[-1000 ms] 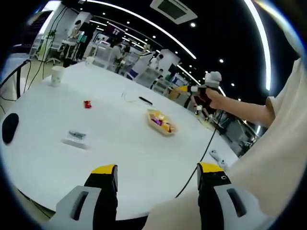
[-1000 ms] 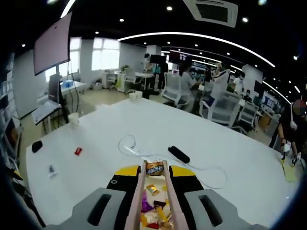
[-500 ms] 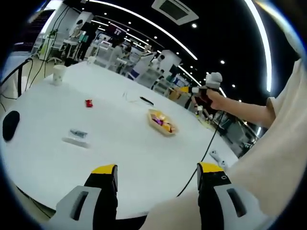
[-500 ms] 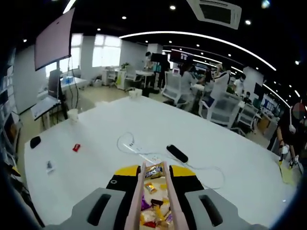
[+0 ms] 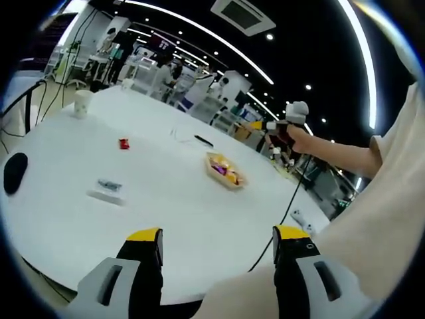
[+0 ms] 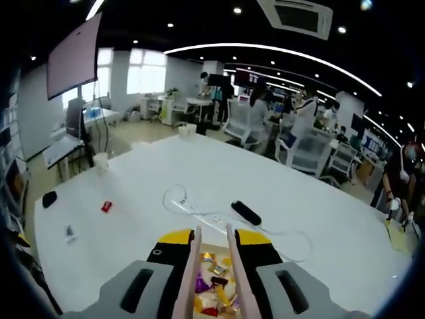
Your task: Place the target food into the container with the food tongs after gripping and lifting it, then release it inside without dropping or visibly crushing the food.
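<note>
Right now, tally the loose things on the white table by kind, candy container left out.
Paper cup: 1
Red wrapped candy: 1
Black mouse: 1
Black remote: 1
White power strip with cable: 1
Small flat packet: 1
Total: 6

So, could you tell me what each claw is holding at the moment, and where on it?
The right claw clamps the pink food tongs along their arms, tips empty over the container. The left claw is open, holding nothing.

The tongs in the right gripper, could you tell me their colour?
Pale pink tongs, clearest in the right gripper view.
</note>
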